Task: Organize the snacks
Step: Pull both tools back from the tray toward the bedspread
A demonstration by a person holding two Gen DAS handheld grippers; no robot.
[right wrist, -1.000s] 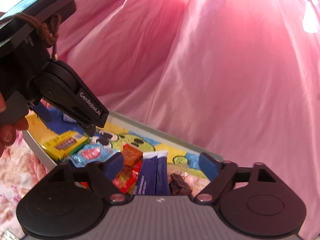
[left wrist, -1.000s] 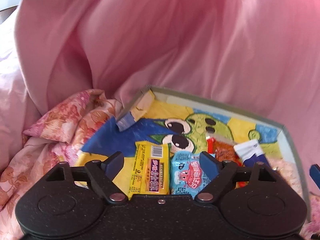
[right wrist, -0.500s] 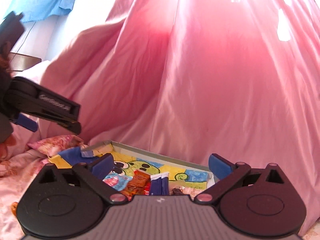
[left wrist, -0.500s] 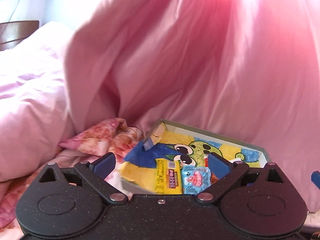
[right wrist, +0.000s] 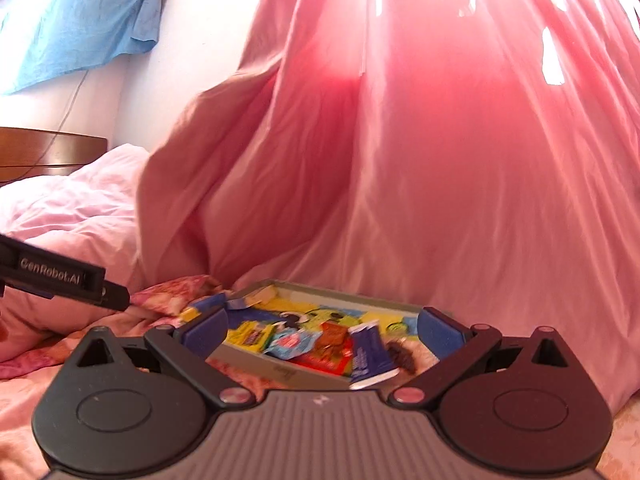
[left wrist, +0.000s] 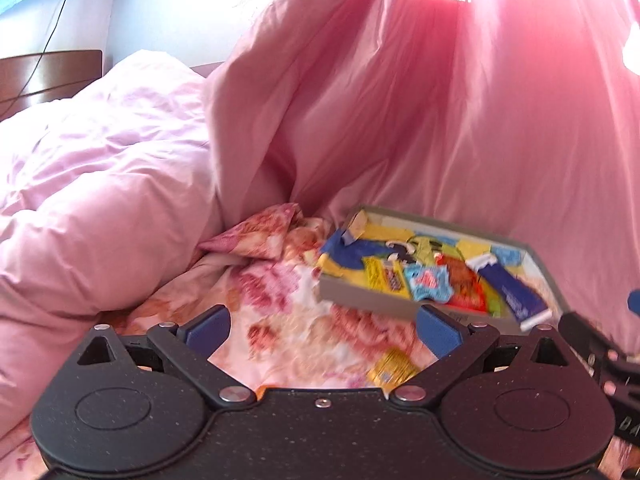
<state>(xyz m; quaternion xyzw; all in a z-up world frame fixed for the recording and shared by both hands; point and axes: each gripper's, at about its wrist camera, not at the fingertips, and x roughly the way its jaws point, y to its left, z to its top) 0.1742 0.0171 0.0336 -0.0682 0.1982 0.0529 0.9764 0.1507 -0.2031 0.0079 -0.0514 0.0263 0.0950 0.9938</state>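
Observation:
A shallow grey box (left wrist: 360, 298) with a cartoon-printed floor lies on the floral bedsheet. Inside lie a yellow packet (left wrist: 384, 274), a light blue packet (left wrist: 428, 282), a red-orange packet (left wrist: 464, 284) and a dark blue packet (left wrist: 512, 288). My left gripper (left wrist: 322, 330) is open and empty, held back from the box's near left side. A yellow packet (left wrist: 392, 368) lies on the sheet between its fingers. My right gripper (right wrist: 322, 330) is open and empty, in front of the box (right wrist: 280, 370), with the same packets (right wrist: 296, 342) visible beyond it.
A pink duvet (left wrist: 100, 184) is heaped at the left. A pink curtain (left wrist: 460, 120) hangs right behind the box. A wooden headboard (left wrist: 44, 76) and white wall are at far left. The left gripper's arm (right wrist: 60, 278) shows in the right wrist view.
Both grippers have pulled back and away from the box, which now looks smaller and farther. The yellow packet on the sheet has come into the left view.

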